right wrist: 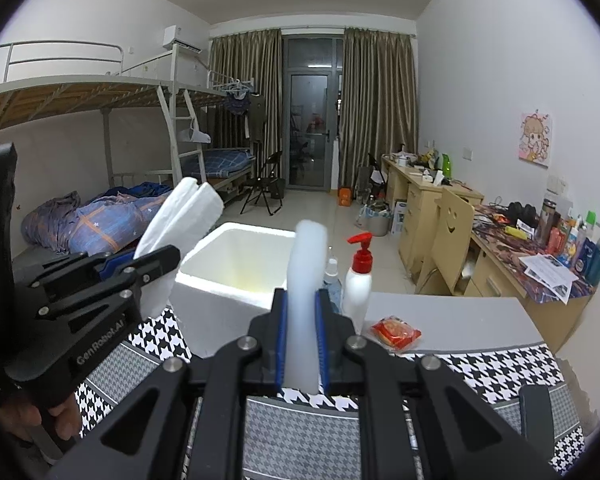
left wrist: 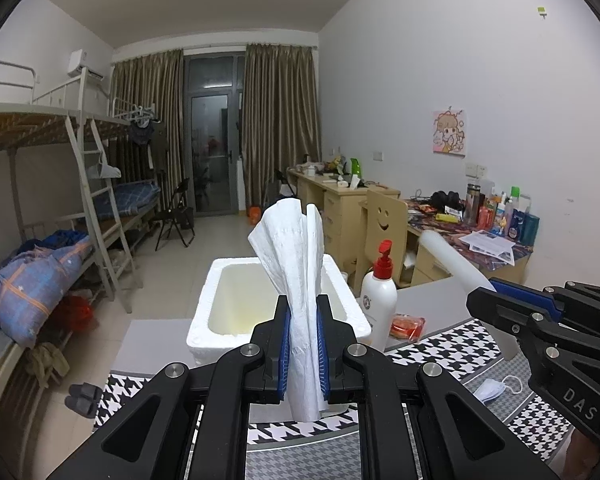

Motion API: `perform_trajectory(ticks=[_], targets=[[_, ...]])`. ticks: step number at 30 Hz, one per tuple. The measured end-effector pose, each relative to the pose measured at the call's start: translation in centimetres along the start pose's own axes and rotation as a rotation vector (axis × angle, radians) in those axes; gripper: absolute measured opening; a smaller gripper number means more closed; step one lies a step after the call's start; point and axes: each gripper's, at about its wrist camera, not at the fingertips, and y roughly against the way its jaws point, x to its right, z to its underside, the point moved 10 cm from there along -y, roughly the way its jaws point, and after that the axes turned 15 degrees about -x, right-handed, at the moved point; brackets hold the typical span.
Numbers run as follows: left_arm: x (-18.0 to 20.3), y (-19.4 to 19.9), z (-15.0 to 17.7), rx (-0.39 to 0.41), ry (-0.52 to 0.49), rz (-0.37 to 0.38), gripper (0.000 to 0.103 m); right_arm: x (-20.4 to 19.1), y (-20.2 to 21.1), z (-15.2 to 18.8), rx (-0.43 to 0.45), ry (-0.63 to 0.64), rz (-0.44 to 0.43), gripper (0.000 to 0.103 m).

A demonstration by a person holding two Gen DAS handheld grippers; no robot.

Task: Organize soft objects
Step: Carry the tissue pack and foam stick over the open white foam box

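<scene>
My left gripper (left wrist: 303, 338) is shut on a folded white paper towel (left wrist: 296, 264) that stands up between its blue pads, in front of the open white foam box (left wrist: 204, 312). My right gripper (right wrist: 302, 338) is shut on a white foam strip (right wrist: 306, 276) that rises upright between its pads. In the left wrist view the right gripper (left wrist: 496, 294) enters from the right with the foam strip (left wrist: 448, 256) slanting up. In the right wrist view the left gripper (right wrist: 140, 262) sits at the left, holding the paper towel (right wrist: 176, 232) beside the foam box (right wrist: 220, 276).
A white pump bottle (left wrist: 380, 300) with a red top and a red snack packet (left wrist: 408, 326) stand right of the box on the grey table (left wrist: 428, 300). A houndstooth cloth (left wrist: 440, 352) covers the near table, with a face mask (left wrist: 494, 388) on it. Bunk beds left, cluttered desks right.
</scene>
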Motion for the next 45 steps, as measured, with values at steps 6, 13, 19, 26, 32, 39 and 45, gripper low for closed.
perform_trajectory(ticks=[6, 13, 19, 26, 32, 39, 45], targets=[[-0.9, -0.5, -0.5, -0.008, 0.019, -0.009, 0.012, -0.6, 0.2, -0.9, 0.023, 0.018, 0.020, 0.016], [-1.7, -0.5, -1.2, 0.017, 0.021, -0.031, 0.013, -0.6, -0.4, -1.6, 0.025, 0.015, 0.025, 0.016], [-2.2, -1.2, -1.7, 0.004, 0.024, -0.029, 0.013, -0.9, -1.7, -2.2, 0.010, 0.019, 0.019, 0.016], [-2.6, -2.3, -2.0, -0.031, 0.032, -0.022, 0.013, -1.2, -2.6, -2.9, 0.003, 0.027, 0.029, 0.017], [-3.4, -3.5, -2.4, -0.047, 0.039, -0.033, 0.013, -1.2, -3.7, -3.6, -0.016, 0.023, 0.025, 0.017], [-3.9, -5.1, -2.6, -0.079, 0.043, -0.044, 0.013, -1.8, -5.3, -3.9, -0.045, 0.033, 0.015, 0.017], [-3.9, -6.2, -3.2, -0.095, 0.040, -0.021, 0.013, -1.8, -6.3, -4.2, -0.063, 0.030, 0.006, 0.017]])
